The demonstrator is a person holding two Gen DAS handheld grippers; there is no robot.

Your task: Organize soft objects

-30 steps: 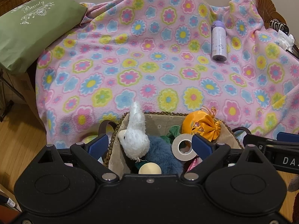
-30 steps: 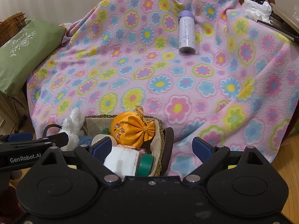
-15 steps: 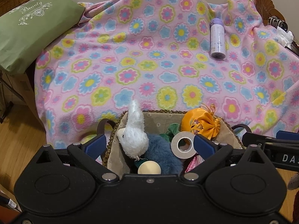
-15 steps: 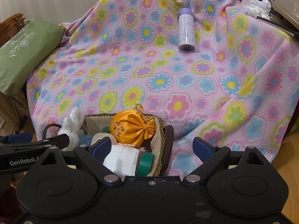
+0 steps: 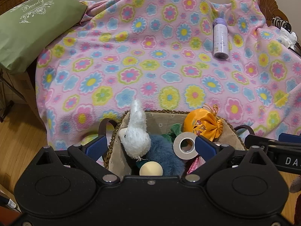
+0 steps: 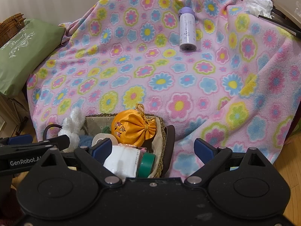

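- Left tongs (image 5: 149,146): jaws spread wide, nothing gripped; held over the near side of the woven basket (image 5: 169,111).
- Right tongs (image 6: 153,148): jaws spread wide, nothing gripped; held over the basket's right rim (image 6: 163,131), with the right finger over the floral blanket (image 6: 150,71).
- Basket is seen at the near edge of the blanket-covered surface, lined with beige fabric; a dark handle is seen on each end.
- White plush toy (image 5: 136,133) is seen upright in the left part of the basket, resting against a blue-grey furry item (image 5: 165,154).
- Orange drawstring pouch (image 5: 204,125) is seen at the far right of the basket, against the rim.
- Tape roll (image 5: 185,145) is seen standing on edge between the blue-grey item and the pouch; a cream ball (image 5: 151,168) is seen at the near side.
- In the right wrist view, a white packet (image 6: 122,160) and a green tape roll (image 6: 147,163) are seen in the near right part of the basket.
- Lilac bottle (image 5: 220,38) is seen lying on the blanket, far right, well apart from the basket.
- Green pillow (image 5: 32,26) is seen at far left, beside the blanket's edge.
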